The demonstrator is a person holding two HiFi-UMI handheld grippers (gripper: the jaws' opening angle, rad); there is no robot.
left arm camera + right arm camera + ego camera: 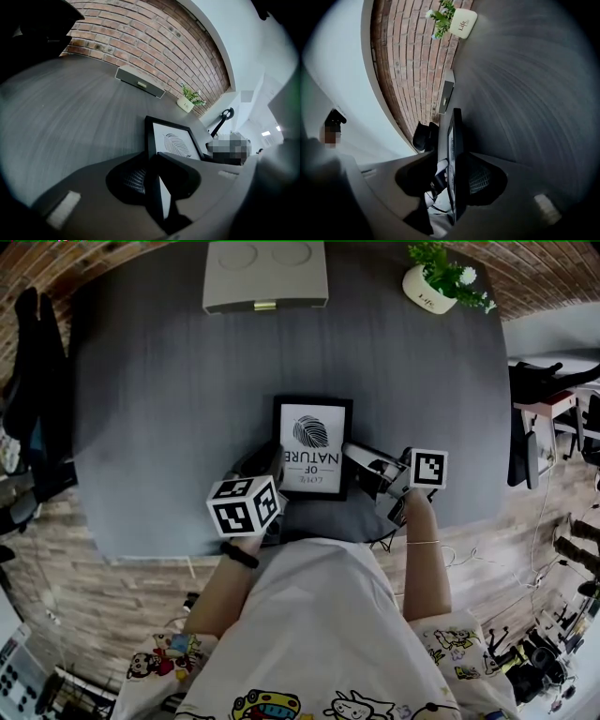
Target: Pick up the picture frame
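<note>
The picture frame (314,444) is black with a white leaf print and the words LOVE OF NATURE. It sits at the near middle of the grey table (169,427). My left gripper (272,470) is shut on its left edge. In the left gripper view the frame (173,140) runs away from the left gripper (157,173), its rim pinched between the pads. My right gripper (352,454) reaches its right edge. In the right gripper view the frame (457,140) stands edge-on between the right gripper (452,173) jaws, with a gap still showing on one side. I cannot tell whether the frame is off the table.
A flat grey box (265,277) lies at the table's far edge, and a white potted plant (436,282) stands at the far right corner. A brick wall rises behind them. A dark chair (28,362) is on the left, and desks and cables (553,399) are on the right.
</note>
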